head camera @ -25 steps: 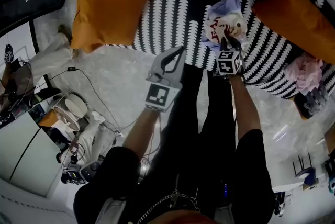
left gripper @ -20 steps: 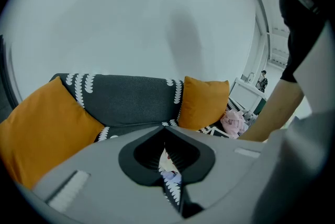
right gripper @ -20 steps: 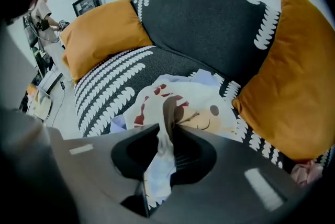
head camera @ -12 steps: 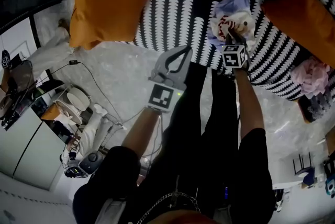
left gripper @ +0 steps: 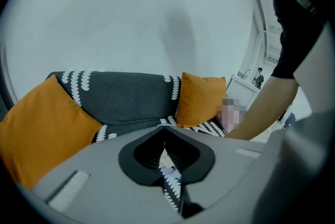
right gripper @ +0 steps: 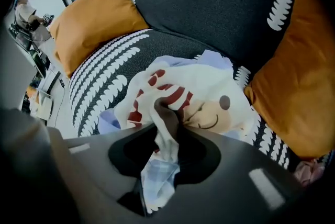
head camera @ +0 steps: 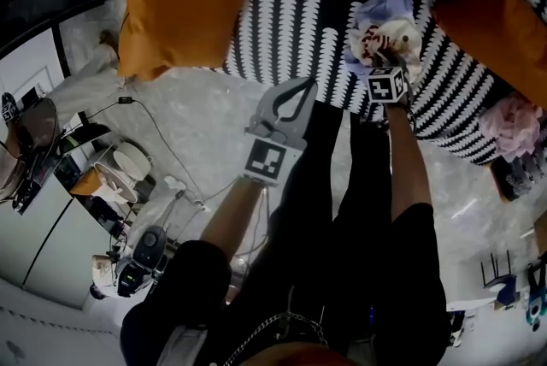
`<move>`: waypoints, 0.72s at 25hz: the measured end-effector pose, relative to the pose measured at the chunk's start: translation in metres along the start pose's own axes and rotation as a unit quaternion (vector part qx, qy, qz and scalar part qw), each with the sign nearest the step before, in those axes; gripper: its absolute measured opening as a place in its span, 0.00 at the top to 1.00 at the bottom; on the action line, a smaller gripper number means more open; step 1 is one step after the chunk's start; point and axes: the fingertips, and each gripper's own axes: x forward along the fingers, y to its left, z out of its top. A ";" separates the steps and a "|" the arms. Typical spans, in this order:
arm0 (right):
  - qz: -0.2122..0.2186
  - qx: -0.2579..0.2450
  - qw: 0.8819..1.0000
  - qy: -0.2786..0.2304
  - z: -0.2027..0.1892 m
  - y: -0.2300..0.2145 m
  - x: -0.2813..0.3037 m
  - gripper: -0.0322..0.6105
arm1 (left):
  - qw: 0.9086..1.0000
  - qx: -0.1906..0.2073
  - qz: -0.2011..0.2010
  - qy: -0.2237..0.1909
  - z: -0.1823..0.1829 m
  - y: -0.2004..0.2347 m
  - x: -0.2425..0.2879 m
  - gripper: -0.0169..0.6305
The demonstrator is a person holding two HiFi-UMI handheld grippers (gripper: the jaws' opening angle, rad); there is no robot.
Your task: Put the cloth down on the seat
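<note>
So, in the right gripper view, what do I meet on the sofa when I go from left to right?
left orange cushion → cloth → right orange cushion

The left claw (left gripper: 164,134) is hovering, tilted downward, its jaws together and empty. The right claw (right gripper: 166,126) is pointing steeply down; its jaws have just been opening, with the cloth (right gripper: 209,92) lying between them.

Dim, soft light; fisheye-warped, vignetted edges
</note>
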 end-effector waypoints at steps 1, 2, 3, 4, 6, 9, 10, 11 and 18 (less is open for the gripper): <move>0.002 -0.002 1.000 0.000 0.001 0.002 -0.002 0.77 | 1.000 0.003 0.001 -0.003 0.002 0.000 -0.002 0.96; 0.002 -0.004 1.000 -0.001 0.001 0.003 -0.007 0.73 | 1.000 0.004 0.002 -0.006 0.005 0.000 -0.005 0.96; -0.001 -0.008 1.000 -0.003 0.001 0.004 -0.013 0.70 | 1.000 0.004 0.004 -0.008 0.008 -0.001 -0.009 0.96; -0.006 -0.013 1.000 -0.008 0.001 0.003 -0.020 0.68 | 1.000 0.003 0.006 -0.011 0.010 -0.002 -0.012 0.96; -0.020 -0.014 0.999 -0.028 0.005 0.000 -0.039 0.67 | 1.000 0.004 0.010 -0.018 0.017 -0.005 -0.016 0.96; -0.020 -0.002 0.997 -0.068 0.013 -0.007 -0.071 0.68 | 1.000 0.008 0.015 -0.023 0.024 -0.013 -0.018 0.96; -0.017 -0.002 0.997 -0.080 0.015 -0.009 -0.082 0.68 | 1.000 0.009 0.016 -0.025 0.026 -0.017 -0.019 0.96; -0.015 -0.005 0.996 -0.090 0.016 -0.012 -0.094 0.71 | 0.999 0.010 0.016 -0.028 0.029 -0.022 -0.019 0.96; -0.025 -0.001 0.980 -0.197 0.052 -0.030 -0.211 0.95 | 0.998 0.044 0.000 -0.047 0.056 -0.060 -0.031 0.96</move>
